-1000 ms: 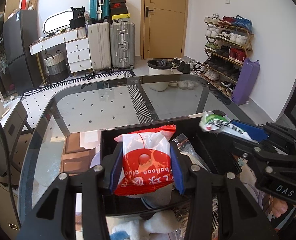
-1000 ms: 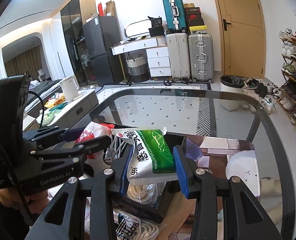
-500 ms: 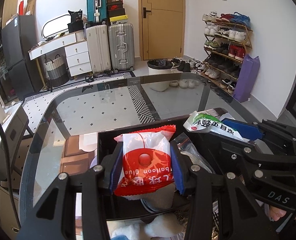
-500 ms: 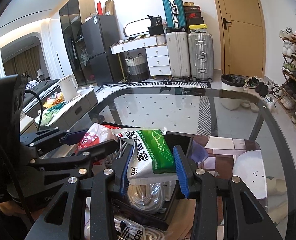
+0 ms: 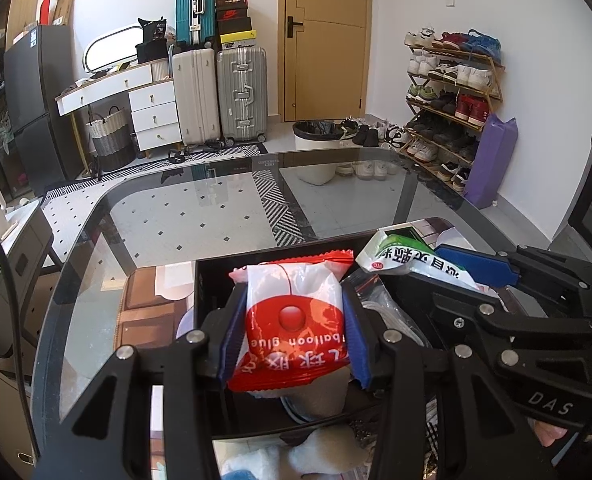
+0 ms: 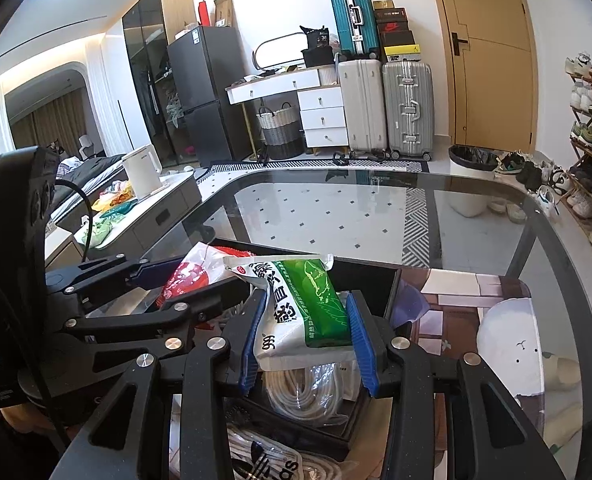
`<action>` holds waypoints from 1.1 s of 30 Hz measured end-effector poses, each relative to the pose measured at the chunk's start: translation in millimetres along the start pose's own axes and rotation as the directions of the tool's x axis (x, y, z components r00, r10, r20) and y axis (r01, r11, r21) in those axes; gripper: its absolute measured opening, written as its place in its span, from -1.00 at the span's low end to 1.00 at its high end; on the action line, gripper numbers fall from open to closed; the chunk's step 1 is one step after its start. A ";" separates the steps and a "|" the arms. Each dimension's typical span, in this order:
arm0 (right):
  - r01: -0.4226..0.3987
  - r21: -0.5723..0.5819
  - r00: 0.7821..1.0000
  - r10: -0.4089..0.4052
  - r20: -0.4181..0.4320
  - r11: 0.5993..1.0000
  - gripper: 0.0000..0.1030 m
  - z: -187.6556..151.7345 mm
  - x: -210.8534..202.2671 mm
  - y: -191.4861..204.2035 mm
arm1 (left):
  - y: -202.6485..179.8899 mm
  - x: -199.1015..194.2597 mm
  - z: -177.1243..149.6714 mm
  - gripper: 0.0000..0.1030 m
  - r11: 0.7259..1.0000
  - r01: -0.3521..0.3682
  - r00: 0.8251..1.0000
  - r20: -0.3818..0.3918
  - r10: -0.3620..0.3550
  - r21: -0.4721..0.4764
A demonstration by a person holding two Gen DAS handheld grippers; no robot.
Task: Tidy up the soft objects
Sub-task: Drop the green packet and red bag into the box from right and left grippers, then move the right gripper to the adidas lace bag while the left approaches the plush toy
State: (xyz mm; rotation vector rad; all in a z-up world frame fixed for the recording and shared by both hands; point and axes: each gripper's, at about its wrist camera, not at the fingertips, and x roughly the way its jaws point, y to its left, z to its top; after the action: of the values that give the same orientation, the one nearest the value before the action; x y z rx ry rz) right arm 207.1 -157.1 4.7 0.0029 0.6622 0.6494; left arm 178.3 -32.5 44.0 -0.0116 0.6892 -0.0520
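Red-and-white pouch [image 5: 293, 322] sits clamped in my left tongs [image 5: 293, 334] above the black box [image 5: 215, 276] on the glass worktop [image 5: 199, 216]. My right tongs [image 6: 308, 340] grip a green-and-white packet [image 6: 308, 308] over bagged white cord [image 6: 304, 394] in that box.

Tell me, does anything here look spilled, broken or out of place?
Nothing spilled or damaged. The left gripper clamps a red-and-white packet with its print upside down, and the right gripper clamps a green-and-white packet, both above the black box on the glass table.
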 end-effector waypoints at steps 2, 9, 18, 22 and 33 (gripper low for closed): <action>0.001 0.001 1.000 -0.001 -0.002 1.000 -0.22 0.4 1.5 -0.7 | 0.7 0.2 0.1 -0.13 1.000 0.004 1.000 0.000 -0.004 -0.003; 0.001 0.015 1.000 -0.001 -0.004 1.000 -0.12 -1.1 4.7 -3.0 | 2.6 -2.3 1.4 -0.12 1.000 0.010 1.000 0.001 -0.010 -0.018; 0.010 -0.025 1.000 -0.010 0.004 1.000 0.25 -6.8 -7.1 -7.2 | 0.2 -6.4 0.7 0.22 0.998 0.049 0.999 0.001 -0.049 -0.029; 0.028 -0.016 0.999 -0.028 0.022 0.999 0.74 -12.7 -21.8 -15.4 | -3.9 -11.0 0.3 0.50 0.997 0.072 0.997 0.005 -0.072 -0.030; 0.064 0.008 0.998 -0.064 0.005 0.998 0.98 -37.6 -51.2 -33.1 | -18.5 -31.2 -6.1 1.00 0.999 0.042 0.999 0.035 -0.042 -0.004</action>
State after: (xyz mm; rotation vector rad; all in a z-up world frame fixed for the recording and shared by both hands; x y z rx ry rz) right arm 173.4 -219.8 -2.7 -0.0093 0.6575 0.5853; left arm 149.6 -49.3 59.6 -0.0319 0.6542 -0.0900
